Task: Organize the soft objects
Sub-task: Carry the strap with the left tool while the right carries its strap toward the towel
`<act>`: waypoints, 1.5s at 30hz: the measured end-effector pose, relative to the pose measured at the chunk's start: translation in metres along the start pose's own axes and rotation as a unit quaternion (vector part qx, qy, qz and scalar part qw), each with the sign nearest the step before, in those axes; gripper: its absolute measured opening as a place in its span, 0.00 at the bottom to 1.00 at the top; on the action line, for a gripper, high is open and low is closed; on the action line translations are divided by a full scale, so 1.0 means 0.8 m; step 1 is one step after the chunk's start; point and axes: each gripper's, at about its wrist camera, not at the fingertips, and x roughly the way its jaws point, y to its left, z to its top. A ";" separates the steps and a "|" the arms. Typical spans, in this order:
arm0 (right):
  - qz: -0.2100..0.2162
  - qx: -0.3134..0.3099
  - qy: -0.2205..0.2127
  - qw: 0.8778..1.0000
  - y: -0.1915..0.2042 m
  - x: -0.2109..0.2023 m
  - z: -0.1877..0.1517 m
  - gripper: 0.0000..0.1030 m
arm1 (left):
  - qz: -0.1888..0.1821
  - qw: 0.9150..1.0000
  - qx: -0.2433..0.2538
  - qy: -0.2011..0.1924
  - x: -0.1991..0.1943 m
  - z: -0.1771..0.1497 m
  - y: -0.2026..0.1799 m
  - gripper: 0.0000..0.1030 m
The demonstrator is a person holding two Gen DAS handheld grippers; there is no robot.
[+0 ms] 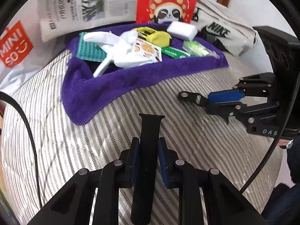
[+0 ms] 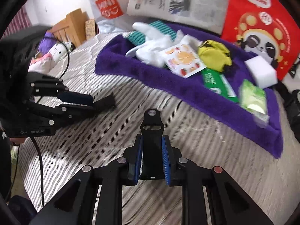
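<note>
My left gripper (image 1: 149, 146) is shut on a plain black watch strap (image 1: 148, 135) that sticks out forward above the striped bed. My right gripper (image 2: 152, 146) is shut on the other black strap piece (image 2: 152, 125), which has a slot and a silver stud at its tip. Each gripper shows in the other's view: the right one (image 1: 208, 98) at the right, the left one (image 2: 93, 101) at the left. Ahead lies a purple towel (image 1: 97, 86) with white gloves (image 1: 116, 48), a yellow cloth (image 1: 159, 37), a white sponge (image 1: 181, 30), green packets (image 1: 195, 48), a fruit-print sachet (image 1: 148, 50) and a teal cloth (image 1: 88, 50).
A red panda bag (image 1: 166, 0), newspaper (image 1: 84, 5) and a Miniso bag (image 1: 15, 46) stand behind the towel. A Nike bag (image 1: 225, 33) lies at the right. Plush toys (image 2: 52, 54) and a wooden frame (image 2: 75, 26) are far left. Striped bedding (image 1: 187, 131) lies between grippers and towel.
</note>
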 end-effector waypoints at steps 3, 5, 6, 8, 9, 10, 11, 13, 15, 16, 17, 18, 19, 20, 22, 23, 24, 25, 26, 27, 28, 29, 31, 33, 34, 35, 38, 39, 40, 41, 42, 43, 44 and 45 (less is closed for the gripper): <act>-0.007 0.011 -0.008 1.000 -0.009 -0.011 0.004 0.20 | 0.005 1.000 0.000 -0.004 -0.007 0.002 -0.002 0.19; -0.013 0.017 -0.009 1.000 -0.016 -0.013 0.005 0.20 | 0.009 1.000 0.003 -0.008 -0.012 0.006 -0.004 0.19; -0.013 0.020 -0.010 1.000 -0.019 -0.014 0.006 0.20 | 0.008 1.000 0.006 -0.009 -0.015 0.007 -0.005 0.19; -0.016 0.025 -0.010 1.000 -0.023 -0.015 0.004 0.20 | 0.011 1.000 0.012 -0.010 -0.019 0.010 -0.009 0.19; -0.017 0.028 -0.009 0.999 -0.025 -0.015 0.004 0.20 | 0.011 1.000 0.013 -0.009 -0.020 0.012 -0.010 0.19; -0.016 0.031 -0.009 0.999 -0.027 -0.016 0.004 0.20 | 0.012 1.000 0.015 -0.011 -0.023 0.014 -0.012 0.19; -0.014 0.034 -0.010 0.999 -0.029 -0.017 0.003 0.20 | 0.013 1.000 0.016 -0.012 -0.025 0.016 -0.013 0.19; -0.013 0.038 -0.013 0.999 -0.034 -0.023 0.001 0.20 | 0.012 1.000 0.019 -0.015 -0.031 0.020 -0.015 0.17; -0.013 0.041 -0.018 0.999 -0.037 -0.028 0.002 0.20 | 0.006 1.000 0.016 -0.014 -0.036 0.025 -0.017 0.04; -0.013 0.044 -0.021 0.999 -0.039 -0.032 0.004 0.20 | 0.005 1.000 0.017 -0.017 -0.040 0.028 -0.018 0.04; -0.011 0.046 -0.023 0.999 -0.041 -0.034 0.006 0.20 | 0.001 1.000 0.019 -0.020 -0.042 0.031 -0.019 0.04; -0.008 0.046 -0.025 0.999 -0.042 -0.036 0.007 0.20 | -0.002 1.000 0.022 -0.023 -0.043 0.033 -0.020 0.04; -0.006 0.046 -0.026 0.999 -0.044 -0.036 0.008 0.20 | -0.002 1.000 0.019 -0.018 -0.041 0.036 -0.019 0.04; -0.010 0.045 -0.025 0.999 -0.045 -0.035 0.009 0.20 | -0.001 1.000 0.021 -0.013 -0.037 0.036 -0.019 0.04; -0.009 0.050 -0.024 0.998 -0.050 -0.033 0.008 0.20 | 0.007 1.000 0.030 -0.008 -0.030 0.034 -0.021 0.04; -0.007 0.052 -0.023 0.998 -0.052 -0.033 0.007 0.20 | 0.002 0.999 0.032 -0.004 -0.027 0.031 -0.022 0.04; -0.006 0.053 -0.023 0.998 -0.053 -0.033 0.005 0.20 | -0.004 0.999 0.034 -0.003 -0.026 0.027 -0.023 0.04; -0.006 0.054 -0.023 0.998 -0.053 -0.032 0.003 0.20 | -0.012 0.999 0.037 -0.004 -0.024 0.023 -0.024 0.04; -0.005 0.055 -0.022 0.998 -0.054 -0.032 0.002 0.20 | -0.025 0.999 0.043 0.000 -0.021 0.020 -0.027 0.06; -0.005 0.057 -0.021 0.998 -0.055 -0.030 0.000 0.20 | -0.032 0.998 0.052 0.003 -0.018 0.016 -0.030 0.11; -0.005 0.058 -0.020 0.998 -0.055 -0.029 -0.001 0.20 | -0.033 0.998 0.062 0.005 -0.015 0.013 -0.034 0.16; -0.004 0.058 -0.019 0.998 -0.055 -0.028 -0.002 0.20 | -0.028 0.997 0.071 0.009 -0.011 0.010 -0.037 0.28; -0.005 0.061 -0.017 0.998 -0.056 -0.026 -0.005 0.20 | -0.015 0.996 0.083 0.021 0.000 0.006 -0.041 0.34; -0.003 0.061 -0.014 0.998 -0.056 -0.025 -0.008 0.20 | -0.014 0.995 0.093 0.035 0.010 0.003 -0.043 0.34; -0.005 0.061 -0.014 0.998 -0.056 -0.025 -0.009 0.20 | -0.009 0.994 0.101 0.041 0.015 0.000 -0.046 0.33; -0.006 0.060 -0.013 0.998 -0.056 -0.024 -0.010 0.20 | -0.004 0.993 0.109 0.037 0.014 0.000 -0.049 0.33; -0.007 0.064 -0.013 0.998 -0.058 -0.024 -0.013 0.20 | -0.001 0.994 0.102 0.046 0.014 0.003 -0.049 0.19; -0.006 0.067 -0.012 0.998 -0.059 -0.023 -0.014 0.20 | 0.000 0.993 0.103 0.049 0.014 0.004 -0.051 0.19; -0.006 0.069 -0.013 0.998 -0.060 -0.023 -0.014 0.20 | 0.005 0.993 0.110 0.049 0.014 0.003 -0.053 0.19; -0.005 0.072 -0.014 0.997 -0.061 -0.024 -0.015 0.20 | 0.008 0.992 0.112 0.049 0.014 0.003 -0.054 0.19; -0.003 0.074 -0.014 0.997 -0.062 -0.023 -0.016 0.20 | 0.009 0.992 0.112 0.050 0.015 0.004 -0.054 0.20; -0.002 0.075 -0.015 0.997 -0.063 -0.023 -0.017 0.20 | 0.007 0.993 0.106 0.051 0.015 0.005 -0.053 0.20; 0.000 0.076 -0.015 0.997 -0.063 -0.023 -0.017 0.20 | 0.007 0.993 0.101 0.051 0.016 0.006 -0.052 0.20; 0.001 0.076 -0.016 0.997 -0.063 -0.023 -0.017 0.20 | 0.009 0.994 0.099 0.051 0.016 0.006 -0.053 0.19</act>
